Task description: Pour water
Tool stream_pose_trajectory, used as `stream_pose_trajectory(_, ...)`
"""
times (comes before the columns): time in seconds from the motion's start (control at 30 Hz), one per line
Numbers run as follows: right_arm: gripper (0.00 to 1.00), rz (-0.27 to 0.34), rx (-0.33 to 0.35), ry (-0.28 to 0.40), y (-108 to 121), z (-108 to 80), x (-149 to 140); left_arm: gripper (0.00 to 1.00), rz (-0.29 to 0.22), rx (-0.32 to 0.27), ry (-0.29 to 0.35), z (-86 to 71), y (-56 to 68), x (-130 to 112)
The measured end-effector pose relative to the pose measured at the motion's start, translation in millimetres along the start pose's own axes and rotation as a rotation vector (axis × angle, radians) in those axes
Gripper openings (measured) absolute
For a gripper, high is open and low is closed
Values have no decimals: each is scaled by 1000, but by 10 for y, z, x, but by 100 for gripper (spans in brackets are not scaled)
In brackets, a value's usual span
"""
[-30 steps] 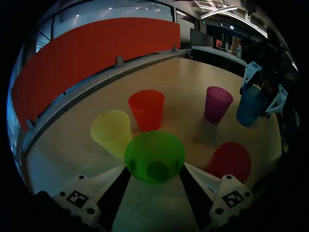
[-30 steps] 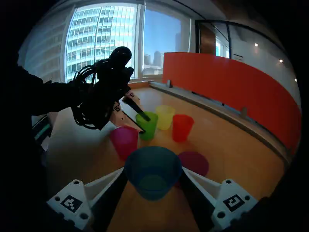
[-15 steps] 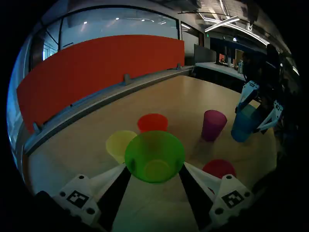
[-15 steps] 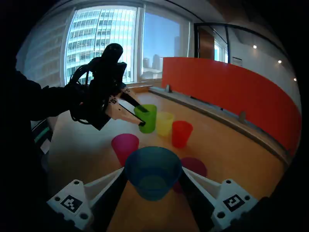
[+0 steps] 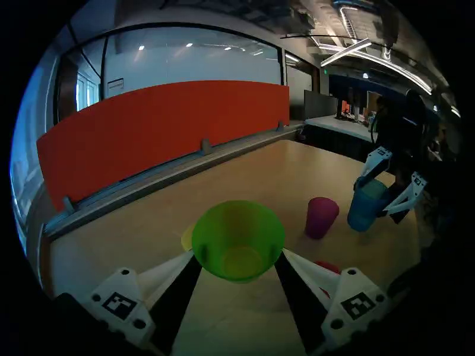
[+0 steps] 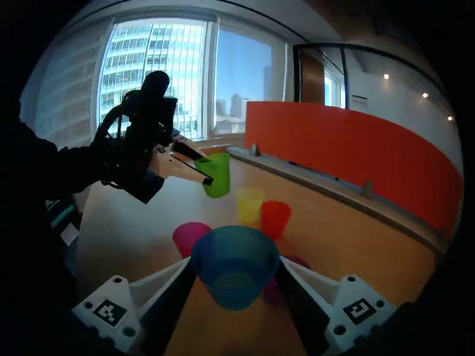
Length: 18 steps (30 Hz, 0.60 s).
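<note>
My left gripper [image 5: 237, 264] is shut on a green cup [image 5: 237, 240] and holds it upright, well above the wooden table [image 5: 261, 172]. In the right gripper view, that green cup [image 6: 217, 175] hangs in the left gripper [image 6: 205, 171] above the other cups. My right gripper [image 6: 236, 276] is shut on a blue cup [image 6: 236, 264], held upright over the table. From the left gripper view, the blue cup [image 5: 365, 204] sits in the right gripper [image 5: 385, 193] at the far right. I cannot tell how much water either cup holds.
A yellow cup [image 6: 249, 204], an orange-red cup [image 6: 275, 218] and a pink cup [image 6: 191, 236] stand on the table, with a purple cup [image 5: 320, 216] near the blue one. An orange partition [image 5: 166, 124] lines the table's far edge. A dark sleeve [image 6: 53, 172] holds the left gripper.
Both grippers have risen with their cups. The green cup has gone from table height to well above the standing cups, and the blue cup has lifted slightly.
</note>
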State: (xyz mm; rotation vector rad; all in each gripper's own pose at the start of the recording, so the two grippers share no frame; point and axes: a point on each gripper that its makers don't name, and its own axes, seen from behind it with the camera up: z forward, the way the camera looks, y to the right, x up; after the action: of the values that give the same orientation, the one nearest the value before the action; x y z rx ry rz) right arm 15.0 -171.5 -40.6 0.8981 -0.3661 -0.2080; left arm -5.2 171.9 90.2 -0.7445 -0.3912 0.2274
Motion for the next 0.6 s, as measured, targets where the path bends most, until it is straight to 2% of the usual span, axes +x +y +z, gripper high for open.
stream_pose_trajectory(0.6,91,1,-6,60,-66,-53,224,83,-3,15,95,-239,28,266)
